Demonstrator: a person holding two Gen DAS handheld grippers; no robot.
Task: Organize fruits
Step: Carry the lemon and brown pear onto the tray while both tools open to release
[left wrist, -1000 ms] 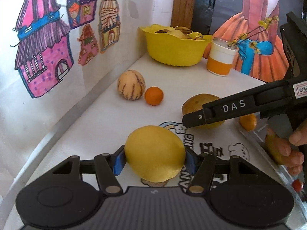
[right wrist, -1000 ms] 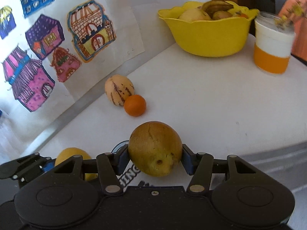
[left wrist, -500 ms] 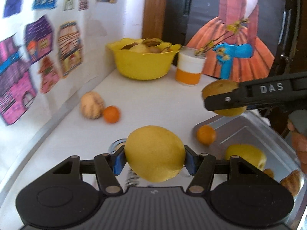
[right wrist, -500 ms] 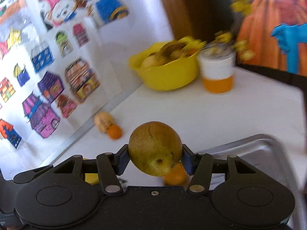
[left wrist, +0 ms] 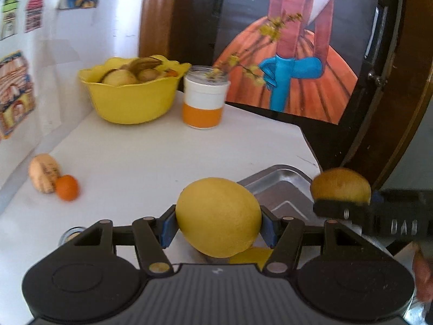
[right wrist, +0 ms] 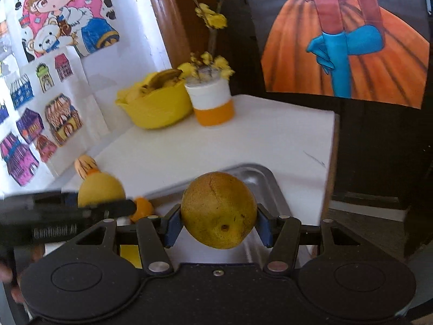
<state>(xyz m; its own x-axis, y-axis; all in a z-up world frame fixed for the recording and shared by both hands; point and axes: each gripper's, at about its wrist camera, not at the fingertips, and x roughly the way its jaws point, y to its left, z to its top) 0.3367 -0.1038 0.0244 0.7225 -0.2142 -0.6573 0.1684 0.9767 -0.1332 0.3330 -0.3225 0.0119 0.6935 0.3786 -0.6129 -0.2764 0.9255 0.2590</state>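
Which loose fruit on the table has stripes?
The pale oval fruit by the wall, striped dark; the small orange touching it is plain.

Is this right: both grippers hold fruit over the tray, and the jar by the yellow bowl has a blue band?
Not quite. The jar has an orange band, not blue, as the left wrist view shows. The rest holds: the left gripper and right gripper each hold fruit over the tray, and the jar stands by the yellow bowl.

The letters "DAS" stand in white on the side of the right gripper (left wrist: 339,207), somewhat blurred.
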